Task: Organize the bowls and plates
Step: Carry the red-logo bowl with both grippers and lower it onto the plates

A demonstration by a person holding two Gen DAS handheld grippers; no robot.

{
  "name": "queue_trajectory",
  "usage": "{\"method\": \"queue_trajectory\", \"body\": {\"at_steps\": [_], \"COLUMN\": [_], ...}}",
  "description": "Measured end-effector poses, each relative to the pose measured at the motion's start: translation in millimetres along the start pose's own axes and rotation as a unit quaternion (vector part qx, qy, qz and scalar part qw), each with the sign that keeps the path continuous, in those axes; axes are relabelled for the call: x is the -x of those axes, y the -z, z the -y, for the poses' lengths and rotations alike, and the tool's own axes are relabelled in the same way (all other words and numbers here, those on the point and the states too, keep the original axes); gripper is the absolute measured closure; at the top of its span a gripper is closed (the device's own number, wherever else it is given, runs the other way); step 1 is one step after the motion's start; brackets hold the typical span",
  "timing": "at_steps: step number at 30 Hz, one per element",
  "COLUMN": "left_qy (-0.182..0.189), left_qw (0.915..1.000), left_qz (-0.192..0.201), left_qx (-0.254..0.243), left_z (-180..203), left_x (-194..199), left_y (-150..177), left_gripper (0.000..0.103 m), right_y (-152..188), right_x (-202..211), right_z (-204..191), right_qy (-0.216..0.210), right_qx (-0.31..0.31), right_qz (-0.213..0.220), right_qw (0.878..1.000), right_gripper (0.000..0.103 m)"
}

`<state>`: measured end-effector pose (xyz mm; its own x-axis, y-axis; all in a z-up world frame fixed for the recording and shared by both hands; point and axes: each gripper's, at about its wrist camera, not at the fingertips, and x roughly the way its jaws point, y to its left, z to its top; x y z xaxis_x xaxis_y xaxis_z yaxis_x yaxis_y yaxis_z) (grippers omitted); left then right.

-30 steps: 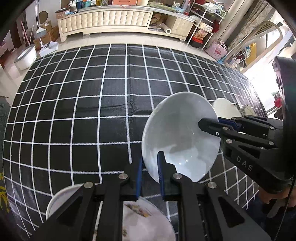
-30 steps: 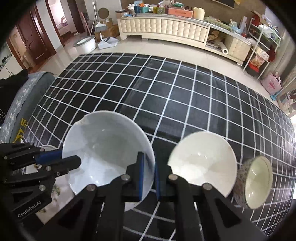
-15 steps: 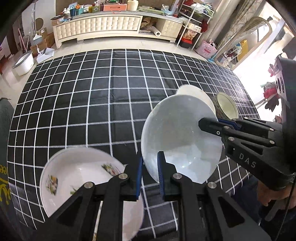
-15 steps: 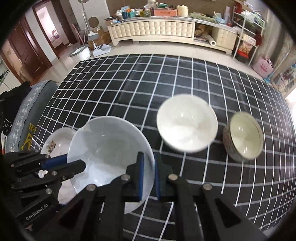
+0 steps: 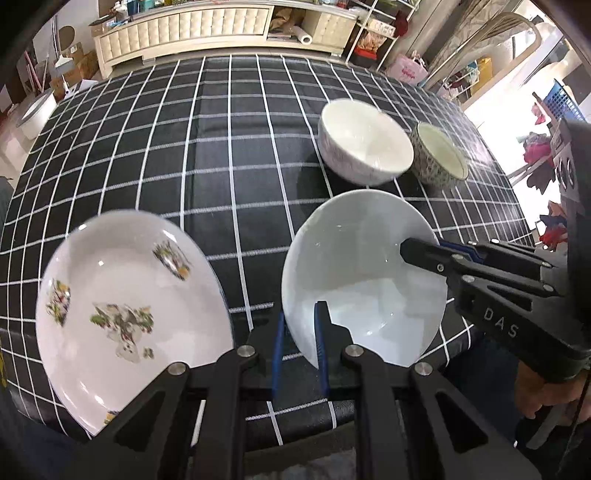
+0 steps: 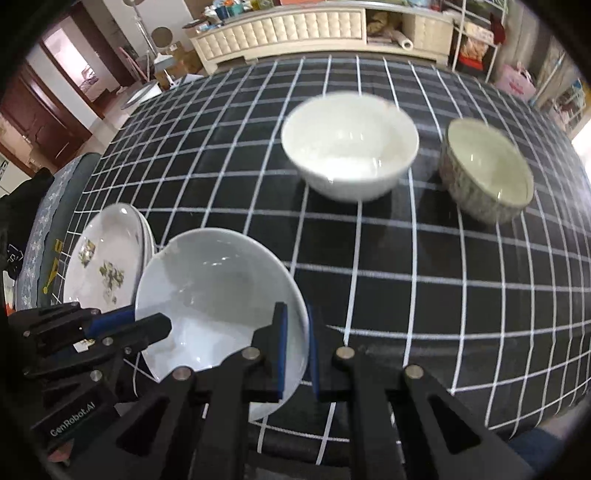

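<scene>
A plain white deep plate [image 5: 362,273] hangs above the checked tablecloth, tilted, held by both grippers. My left gripper [image 5: 299,325] is shut on its near rim in the left wrist view. My right gripper [image 6: 295,314] is shut on the opposite rim; it also shows as a black arm, the right gripper [image 5: 424,251]. The left gripper [image 6: 147,321] appears at lower left in the right wrist view. A floral plate [image 5: 129,295] lies to the left of the held plate, seemingly atop another. A white bowl [image 5: 365,147] and a patterned bowl [image 5: 439,155] stand beyond.
The black tablecloth [image 5: 221,147] with white grid lines covers the table; its near edge runs just under the grippers. A cream cabinet [image 5: 184,26] and shelves stand across the floor behind. A hand [image 5: 535,391] shows at lower right.
Both grippers have carried the white plate back toward the near table edge. The floral plate now lies fully in view beside it, and the two bowls sit farther off.
</scene>
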<state>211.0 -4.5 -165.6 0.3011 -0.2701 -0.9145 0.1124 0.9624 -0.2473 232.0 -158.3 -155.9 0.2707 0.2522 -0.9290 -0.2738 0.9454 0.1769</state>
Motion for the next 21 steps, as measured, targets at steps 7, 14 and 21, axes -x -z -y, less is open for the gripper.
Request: {"method": "queue_trajectory", "body": {"at_steps": [7,14,21], "left_qy": [-0.012,-0.008,-0.011], "left_qw": [0.9997,0.9997,0.9996], "left_qz": [-0.019,-0.024,-0.026], "left_qx": [-0.001,-0.004,-0.003], "left_z": [-0.3,1.7,0.5], "left_x": [-16.8,-24.4,-26.5], "left_y": [5.9,5.4,3.5], "left_gripper": [0.090,0.090,0.090], "right_y": [6.9,5.6,5.6], "right_x": [-9.6,-12.3,-17.4], "right_z": [0.5,2.6,-3.0], "right_qy": [0.005,0.000,0.014], "right_qx": [-0.005,-0.003,0.007], "right_qz": [-0.012,-0.012,-0.012], "right_qw": [1.000,1.000,1.000], "right_gripper": [0.089,0.089,0.089]}}
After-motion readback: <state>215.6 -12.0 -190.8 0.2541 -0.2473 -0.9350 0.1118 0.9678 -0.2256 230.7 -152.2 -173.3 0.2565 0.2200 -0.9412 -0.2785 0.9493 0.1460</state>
